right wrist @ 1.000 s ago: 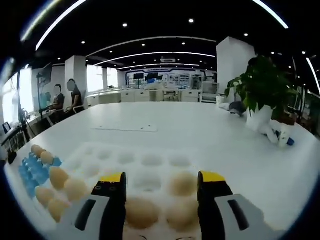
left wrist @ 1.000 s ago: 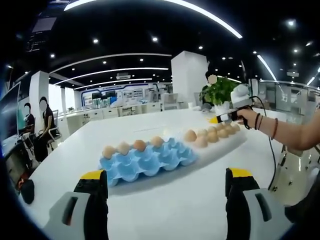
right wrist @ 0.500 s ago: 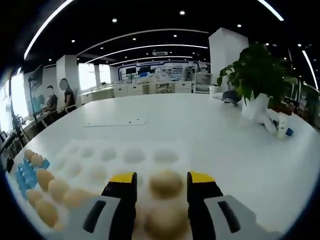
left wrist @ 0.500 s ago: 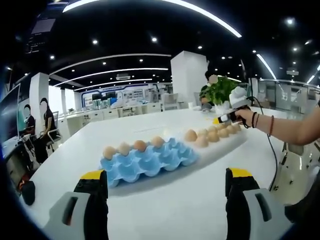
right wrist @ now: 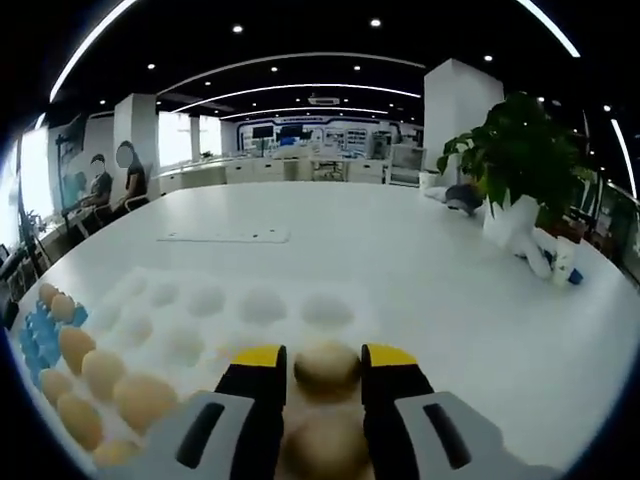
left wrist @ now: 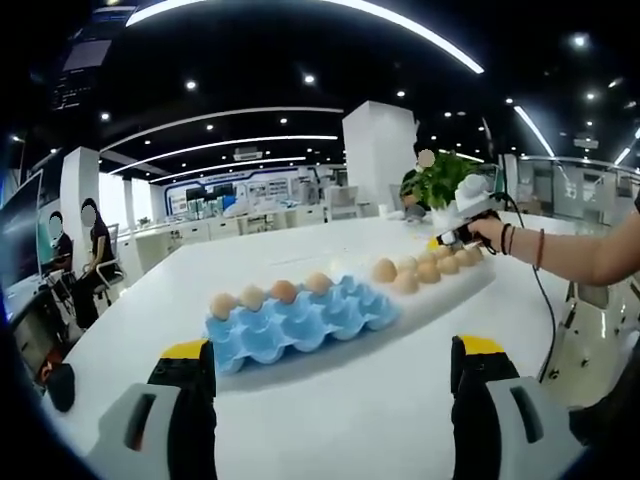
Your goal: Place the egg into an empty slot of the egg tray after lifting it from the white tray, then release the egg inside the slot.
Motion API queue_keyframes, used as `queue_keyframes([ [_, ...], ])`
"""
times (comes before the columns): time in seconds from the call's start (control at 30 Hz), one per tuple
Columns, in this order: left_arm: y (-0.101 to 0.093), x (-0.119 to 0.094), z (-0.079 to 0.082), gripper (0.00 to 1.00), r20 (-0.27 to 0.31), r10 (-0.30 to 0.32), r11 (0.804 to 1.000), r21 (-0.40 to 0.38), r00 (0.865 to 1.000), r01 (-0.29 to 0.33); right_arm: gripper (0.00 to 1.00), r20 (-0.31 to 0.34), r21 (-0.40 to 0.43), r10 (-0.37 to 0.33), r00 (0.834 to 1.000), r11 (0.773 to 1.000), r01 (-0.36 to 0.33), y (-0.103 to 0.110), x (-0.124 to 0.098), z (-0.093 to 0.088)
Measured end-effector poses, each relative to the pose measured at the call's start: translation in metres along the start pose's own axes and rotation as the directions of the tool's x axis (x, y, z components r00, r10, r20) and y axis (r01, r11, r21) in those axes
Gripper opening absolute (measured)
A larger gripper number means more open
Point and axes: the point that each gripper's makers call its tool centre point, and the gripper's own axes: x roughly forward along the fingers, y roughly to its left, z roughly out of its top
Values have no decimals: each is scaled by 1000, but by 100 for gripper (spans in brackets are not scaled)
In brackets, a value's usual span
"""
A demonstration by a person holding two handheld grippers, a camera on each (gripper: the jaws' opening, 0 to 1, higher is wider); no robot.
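Note:
In the left gripper view a blue egg tray (left wrist: 300,322) lies mid-table with several eggs (left wrist: 284,291) in its far row and empty slots in front. Right of it, the white tray (left wrist: 455,290) carries a row of eggs (left wrist: 428,270). A hand holds my right gripper (left wrist: 452,237) low over that tray's far end. My left gripper (left wrist: 330,358) hangs open in front of the blue tray, holding nothing. In the right gripper view my right gripper (right wrist: 325,358) is closed on an egg (right wrist: 327,366) on the white tray (right wrist: 200,300); more eggs (right wrist: 140,400) lie to its left.
A potted plant (right wrist: 520,160) in a white pot stands on the table at the right, with small items beside it. A flat sheet (right wrist: 220,237) lies further out. Seated people (left wrist: 75,245) are past the table's left end. A dark object (left wrist: 58,385) sits near the left edge.
My right gripper's jaws have narrowed from wide open until they press the egg, and the gripper has shifted over the tray. The left gripper has barely moved.

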Motion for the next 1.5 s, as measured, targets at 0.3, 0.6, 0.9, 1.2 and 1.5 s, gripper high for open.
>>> queue_keyframes([
  [0.3,3,-3,1,100,-2,12,1000,3,1000,-12,26,13,12,-8,1000,1000,8,0,-1,0],
  [0.6,3,-6,1,100,-7,13,1000,18,1000,-13,26,27,-2,-32,999,999,32,-1,-7,2],
  [0.9,5,0,2,100,-7,16,1000,15,1000,-16,26,106,-26,-43,993,999,46,-4,-9,22],
  [1.2,5,3,3,99,-5,14,1000,6,1000,-14,26,144,-22,-9,990,1000,12,7,-17,38],
  [1.5,5,2,4,99,2,6,1000,1,1000,-6,26,142,-27,21,990,999,-17,22,-16,40],
])
